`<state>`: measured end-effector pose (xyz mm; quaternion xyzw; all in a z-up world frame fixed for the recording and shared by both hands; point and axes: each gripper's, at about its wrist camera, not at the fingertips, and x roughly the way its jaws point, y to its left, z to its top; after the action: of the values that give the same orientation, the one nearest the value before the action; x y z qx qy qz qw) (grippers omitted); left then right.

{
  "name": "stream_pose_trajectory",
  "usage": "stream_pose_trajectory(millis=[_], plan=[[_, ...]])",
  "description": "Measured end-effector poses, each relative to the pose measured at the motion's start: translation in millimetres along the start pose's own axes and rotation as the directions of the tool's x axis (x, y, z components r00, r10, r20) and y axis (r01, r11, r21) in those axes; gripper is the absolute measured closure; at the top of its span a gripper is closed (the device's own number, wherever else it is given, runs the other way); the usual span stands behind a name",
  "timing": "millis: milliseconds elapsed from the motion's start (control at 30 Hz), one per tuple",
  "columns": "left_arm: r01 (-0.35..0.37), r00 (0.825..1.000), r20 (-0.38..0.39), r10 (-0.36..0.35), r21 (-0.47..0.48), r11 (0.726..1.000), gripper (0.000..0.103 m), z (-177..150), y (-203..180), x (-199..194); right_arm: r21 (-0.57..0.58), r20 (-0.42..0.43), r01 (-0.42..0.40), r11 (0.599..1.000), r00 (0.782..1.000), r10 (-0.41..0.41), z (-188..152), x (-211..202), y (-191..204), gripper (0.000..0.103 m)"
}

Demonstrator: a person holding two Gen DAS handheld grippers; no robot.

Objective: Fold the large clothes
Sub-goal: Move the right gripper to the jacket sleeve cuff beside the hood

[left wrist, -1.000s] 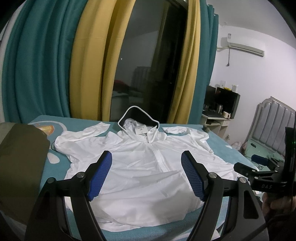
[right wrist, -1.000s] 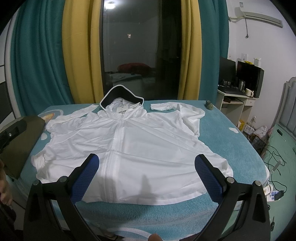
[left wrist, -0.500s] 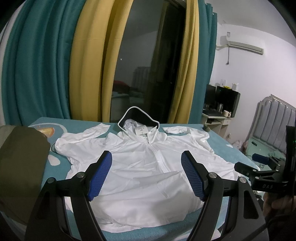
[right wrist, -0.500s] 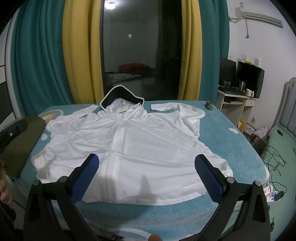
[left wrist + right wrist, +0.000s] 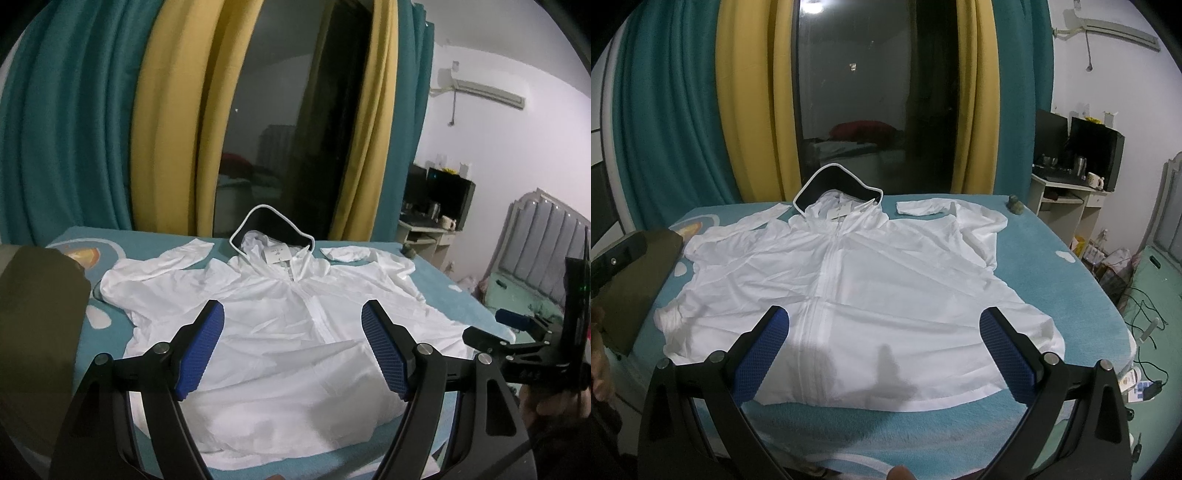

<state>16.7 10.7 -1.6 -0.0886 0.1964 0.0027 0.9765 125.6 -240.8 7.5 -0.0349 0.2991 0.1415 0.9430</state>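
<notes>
Right wrist view shows a white hooded jacket (image 5: 871,288) spread flat, front up, on the teal bed (image 5: 1071,295). Its long axis runs from the hem, at the bed's near edge, to the hood (image 5: 836,186) at the far edge, by the dark window; the zip lies along that line. Both sleeves are bent back toward the hood. An olive garment (image 5: 33,332) lies beside the jacket's left sleeve.

The right gripper (image 5: 886,354) hangs above the hem with jaws wide apart, holding nothing. The left gripper (image 5: 291,347) is likewise spread and empty, above the jacket's lower half.

The cloth looks thin and slippery, so a pinch may catch only the top layer, and the front would peel off the back. Lifting one side faster than the other would probably skew the fold off the zip line. Dragging the hem could slide the whole jacket toward the bed's near edge.
</notes>
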Motion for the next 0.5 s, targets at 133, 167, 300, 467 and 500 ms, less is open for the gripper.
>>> stream_pose_trajectory(millis=[133,167,300,467,500], plan=[[-0.019,0.999,-0.048,0.018,-0.012,1.000,0.023,5.9,9.3,24.4,-0.018,-0.021,0.002,1.000,1.000,-0.002,4.9,19.5,-7.9,0.001],[-0.021,0.997,-0.070,0.020,-0.009,1.000,0.023,7.3,12.6,33.7,-0.022,-0.029,0.001,1.000,1.000,-0.002,6.3,25.6,-10.4,0.001],[-0.028,0.990,-0.139,0.024,-0.031,0.999,0.023,12.7,30.0,69.2,-0.037,-0.063,0.005,0.999,0.998,-0.008,17.5,52.9,-24.6,0.001],[-0.050,0.978,-0.206,0.039,-0.050,0.998,0.023,19.1,51.0,114.5,-0.073,-0.109,0.006,0.997,0.994,-0.014,38.0,96.6,-47.5,0.001],[-0.053,0.974,-0.222,0.039,-0.056,0.997,0.023,20.5,54.1,122.2,-0.077,-0.120,0.007,0.997,0.993,-0.017,41.7,104.5,-52.3,0.001]])
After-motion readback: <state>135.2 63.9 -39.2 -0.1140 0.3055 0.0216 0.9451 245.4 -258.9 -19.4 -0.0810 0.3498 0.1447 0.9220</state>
